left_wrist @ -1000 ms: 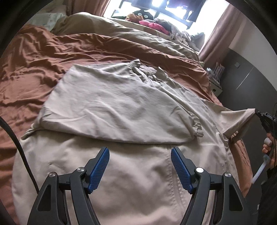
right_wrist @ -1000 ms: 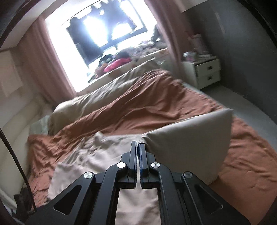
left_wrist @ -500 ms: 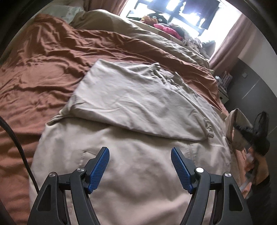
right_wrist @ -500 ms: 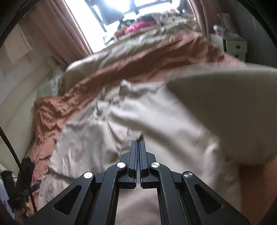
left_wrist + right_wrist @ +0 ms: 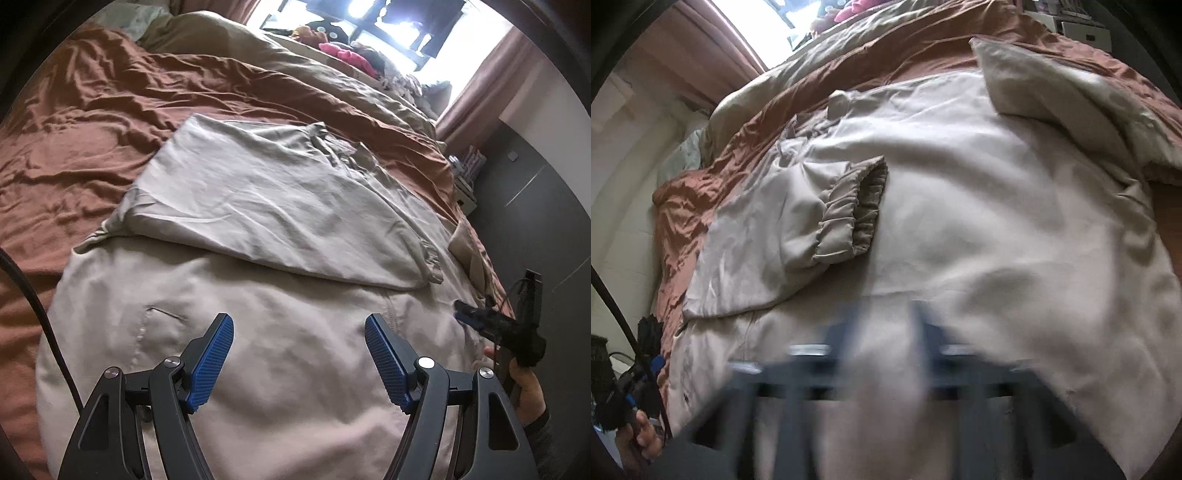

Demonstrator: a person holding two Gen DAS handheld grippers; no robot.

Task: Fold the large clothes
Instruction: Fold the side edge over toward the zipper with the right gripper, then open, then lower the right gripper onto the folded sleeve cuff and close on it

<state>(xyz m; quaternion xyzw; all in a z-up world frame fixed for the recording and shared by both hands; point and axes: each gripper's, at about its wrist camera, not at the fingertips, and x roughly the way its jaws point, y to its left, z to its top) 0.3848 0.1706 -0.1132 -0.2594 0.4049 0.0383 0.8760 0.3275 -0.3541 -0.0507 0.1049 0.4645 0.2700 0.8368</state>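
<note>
A large beige jacket (image 5: 258,350) lies spread on the bed, over a rust-brown bed cover (image 5: 92,122), and it fills the near half of both views. One sleeve (image 5: 280,214) is already folded across the body, and its elastic cuff (image 5: 857,210) rests on the middle of the garment. The other sleeve (image 5: 1067,92) lies in a loose heap at the far right edge of the jacket, partly on the body and partly on the cover. The left hand-held gripper (image 5: 299,354) hovers over the near hem with its blue pads (image 5: 212,363) well apart and nothing between them. The right hand-held gripper (image 5: 882,347) is blurred in its own view; its jaws are opening at this moment, and I see no cloth between them, only the jacket below. The step in hand seems to be letting go of the right sleeve after bringing it inward. To do it well, I think the person should first let the jaws open fully and lift clear, so that no cloth is dragged along. The heap at the far right does not look flat, so it probably needs a new grasp near its end and a pull across the body, to lie over the first sleeve. The left hand-held gripper could press the near hem meanwhile, because this smooth cloth will likely slide on the cover.
</note>
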